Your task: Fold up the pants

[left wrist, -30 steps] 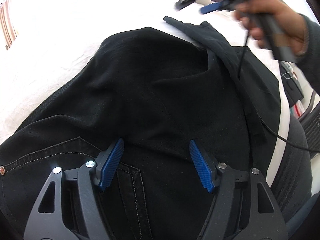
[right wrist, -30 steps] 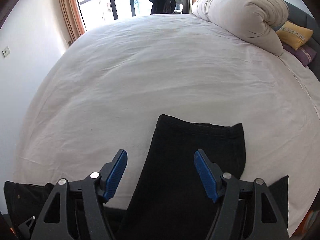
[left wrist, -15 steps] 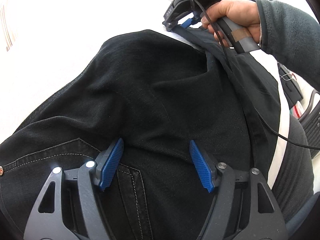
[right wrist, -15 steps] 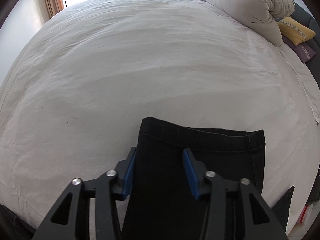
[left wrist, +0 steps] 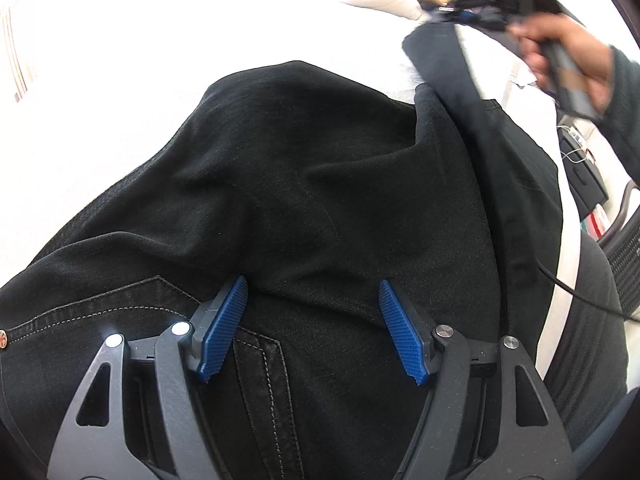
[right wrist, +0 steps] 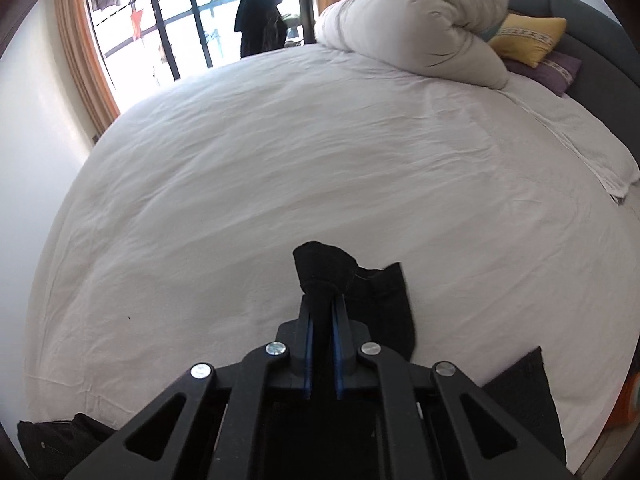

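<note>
Black pants [left wrist: 304,184] lie on the white bed [right wrist: 280,168]. My left gripper [left wrist: 313,320] is open just above the seat of the pants, near a back pocket with pale stitching. My right gripper [right wrist: 320,320] is shut on the hem of a pant leg [right wrist: 324,268], which bunches out past its fingertips. In the left wrist view the right gripper [left wrist: 476,8] shows blurred at the top right, holding that leg end [left wrist: 440,56] lifted off the bed.
A rolled white duvet [right wrist: 420,28] and a yellow and a purple pillow [right wrist: 528,40] lie at the head of the bed. A window with orange curtains [right wrist: 76,40] is beyond. A black chair [left wrist: 628,248] stands at the bed's right edge.
My right gripper closed on the pant leg hem and lifted it off the bed. My left gripper stayed open in place over the seat.
</note>
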{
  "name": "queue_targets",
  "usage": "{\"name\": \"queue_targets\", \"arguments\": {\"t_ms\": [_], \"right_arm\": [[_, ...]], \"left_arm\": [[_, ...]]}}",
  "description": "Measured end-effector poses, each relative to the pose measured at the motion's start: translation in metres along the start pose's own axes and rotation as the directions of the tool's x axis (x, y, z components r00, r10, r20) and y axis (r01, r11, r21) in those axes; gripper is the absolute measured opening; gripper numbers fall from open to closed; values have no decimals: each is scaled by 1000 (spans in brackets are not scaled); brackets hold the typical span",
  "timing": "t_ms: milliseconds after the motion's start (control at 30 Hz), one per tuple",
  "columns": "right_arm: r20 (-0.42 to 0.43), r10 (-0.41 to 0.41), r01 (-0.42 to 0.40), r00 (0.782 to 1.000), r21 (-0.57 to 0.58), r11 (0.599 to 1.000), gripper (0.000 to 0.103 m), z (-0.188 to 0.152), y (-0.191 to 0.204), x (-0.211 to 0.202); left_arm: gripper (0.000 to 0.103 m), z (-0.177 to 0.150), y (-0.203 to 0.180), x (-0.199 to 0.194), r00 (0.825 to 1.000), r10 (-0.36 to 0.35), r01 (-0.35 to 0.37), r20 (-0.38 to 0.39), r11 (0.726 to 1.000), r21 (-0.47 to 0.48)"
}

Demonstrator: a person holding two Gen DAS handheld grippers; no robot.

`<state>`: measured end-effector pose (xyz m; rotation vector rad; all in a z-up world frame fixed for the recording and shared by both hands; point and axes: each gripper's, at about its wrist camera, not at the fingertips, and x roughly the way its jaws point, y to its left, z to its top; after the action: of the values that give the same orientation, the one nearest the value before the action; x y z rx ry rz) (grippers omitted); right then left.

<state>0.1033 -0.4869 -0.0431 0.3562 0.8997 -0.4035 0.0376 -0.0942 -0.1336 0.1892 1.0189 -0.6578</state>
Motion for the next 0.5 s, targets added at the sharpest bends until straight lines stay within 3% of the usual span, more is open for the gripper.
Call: {"name": "queue_targets", "arguments": {"t_ms": [233,367,500], "right_arm": [[109,-65,33,992,273,961,8,-61,-115,-64],[80,-66,21,995,466,884,8,-111,-175,-63],[34,-39,13,999,571,821,8,-148,-204,-45]], "left_arm": [[69,5,0,-1,1000,10,-10,-4,1000,-29],[77,10,-2,1,1000,16,-16,-13,999,-47],[87,14,-11,5,999,29,-30,-28,999,-30]]}}
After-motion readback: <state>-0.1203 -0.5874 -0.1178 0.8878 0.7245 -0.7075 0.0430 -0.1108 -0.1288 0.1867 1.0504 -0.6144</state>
